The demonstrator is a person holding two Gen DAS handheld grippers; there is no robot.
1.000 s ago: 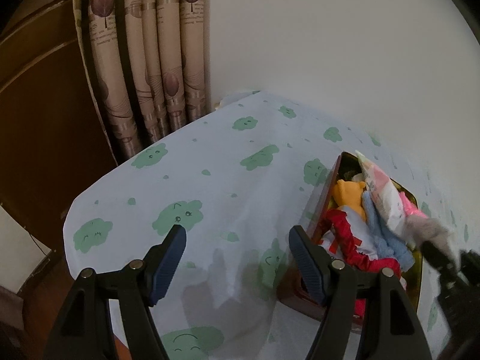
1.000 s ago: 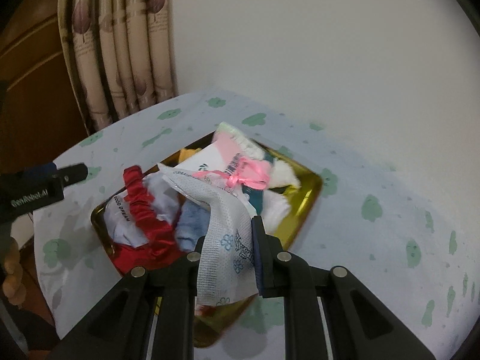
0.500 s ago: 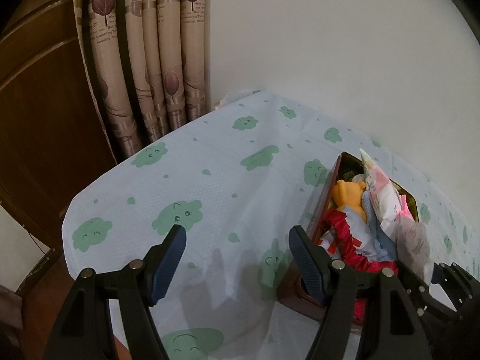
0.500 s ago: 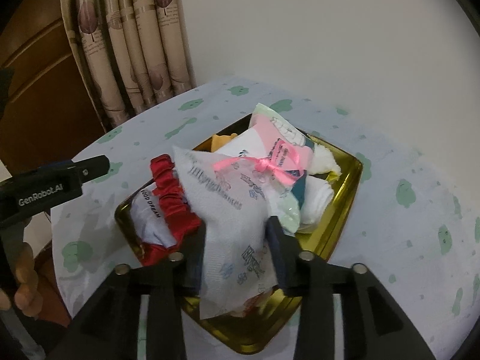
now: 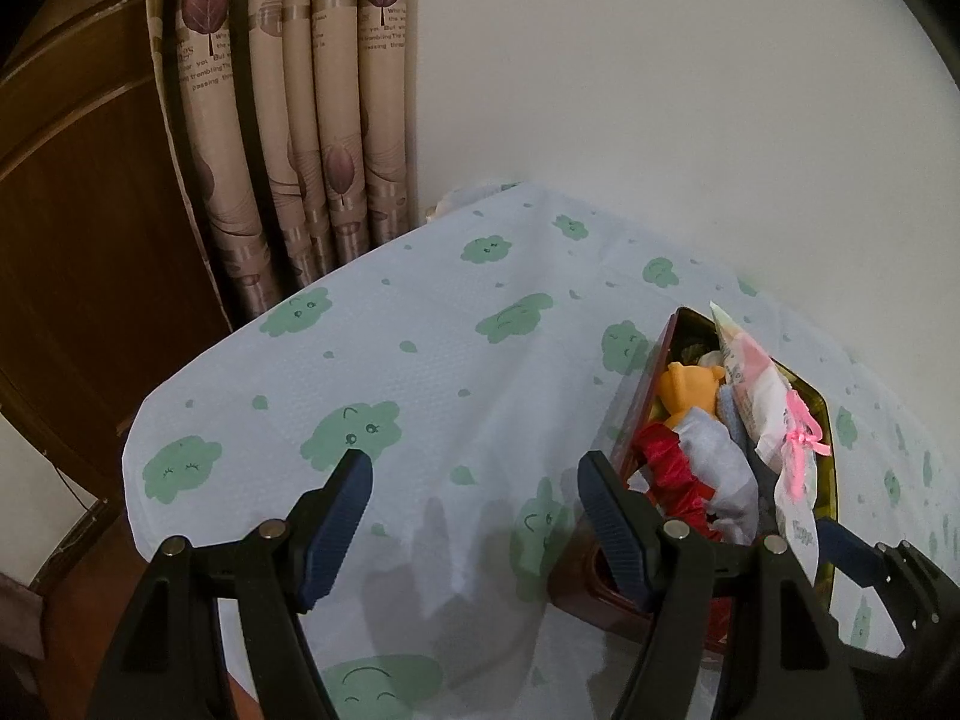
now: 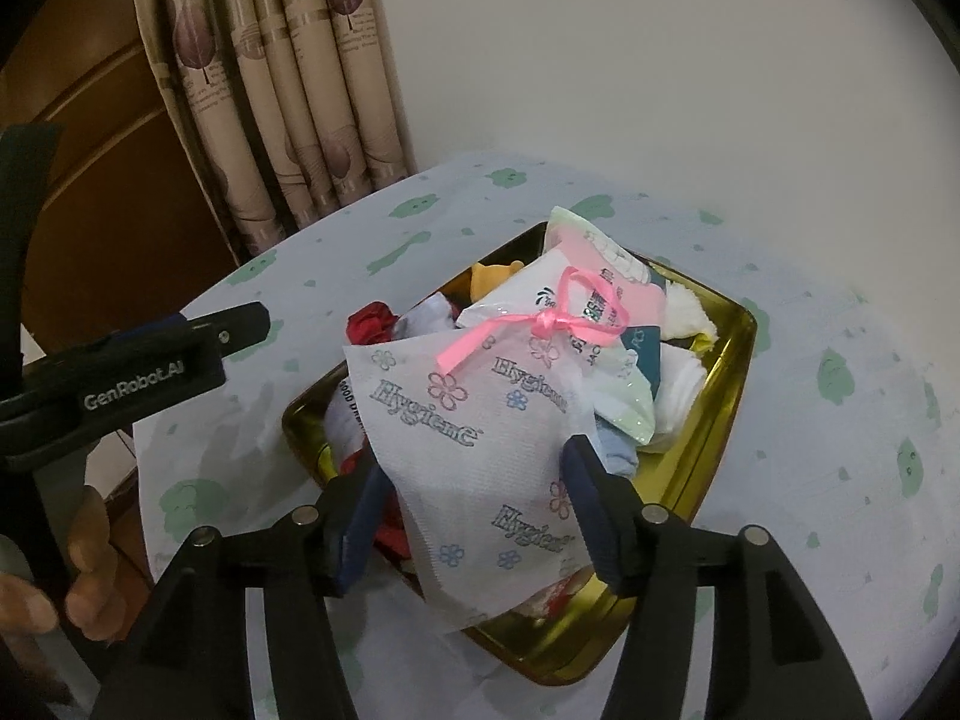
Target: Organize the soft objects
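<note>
While its jaws are opening, right claw (image 6: 471, 495) astride the tissue pack (image 6: 474, 450) atop the tray (image 6: 729, 360); left claw (image 5: 474, 516) wide, empty.

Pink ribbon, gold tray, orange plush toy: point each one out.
pink ribbon (image 6: 549, 321): right wrist view, on the bow's knot.
gold tray (image 6: 729, 354): right wrist view, on the bare right wall.
orange plush toy (image 5: 690, 387): left wrist view, on its body.
</note>
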